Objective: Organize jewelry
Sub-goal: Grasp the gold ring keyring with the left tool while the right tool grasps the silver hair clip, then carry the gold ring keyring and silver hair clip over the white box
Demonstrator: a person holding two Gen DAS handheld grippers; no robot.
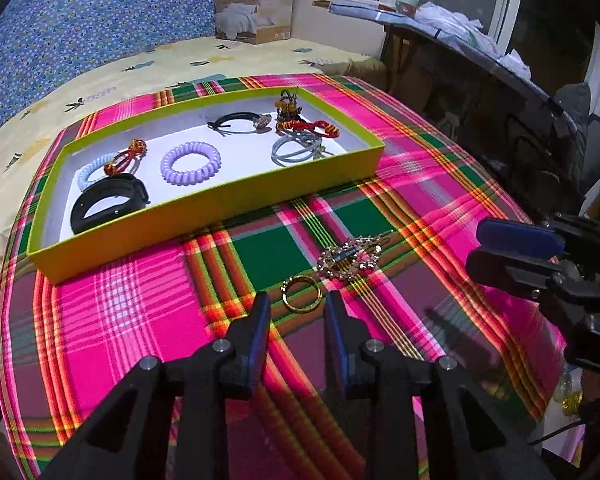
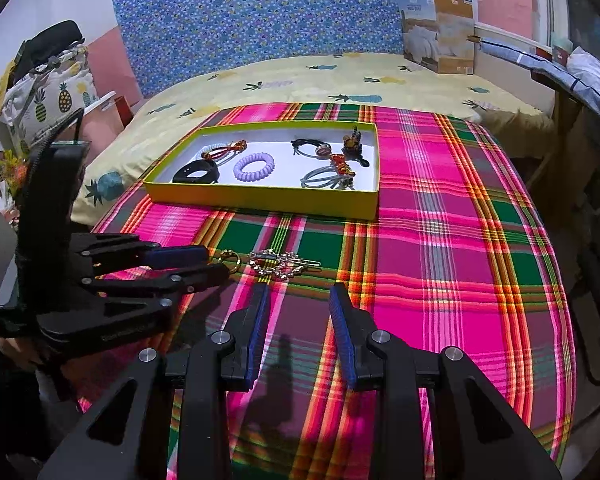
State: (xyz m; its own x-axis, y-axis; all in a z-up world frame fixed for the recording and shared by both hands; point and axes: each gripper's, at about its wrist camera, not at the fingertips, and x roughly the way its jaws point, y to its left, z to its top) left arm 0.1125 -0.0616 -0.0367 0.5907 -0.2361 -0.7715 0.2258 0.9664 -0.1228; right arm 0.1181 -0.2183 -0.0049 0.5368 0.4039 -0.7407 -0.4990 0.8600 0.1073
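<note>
A small gold ring lies on the plaid cloth between the fingertips of my left gripper, whose jaws stand apart without pressing on it. Just beyond it lies a rhinestone hair clip. In the right wrist view the ring sits at the left gripper's tips, with the clip beside it. My right gripper is open and empty, a little short of the clip. A yellow-green tray farther back holds a purple spiral hair tie, a black band and several other pieces.
The plaid cloth covers a bed with a pineapple-print sheet. A cardboard box stands at the far corner. A cluttered ironing board and dark furniture line the right side. My right gripper shows at the right of the left wrist view.
</note>
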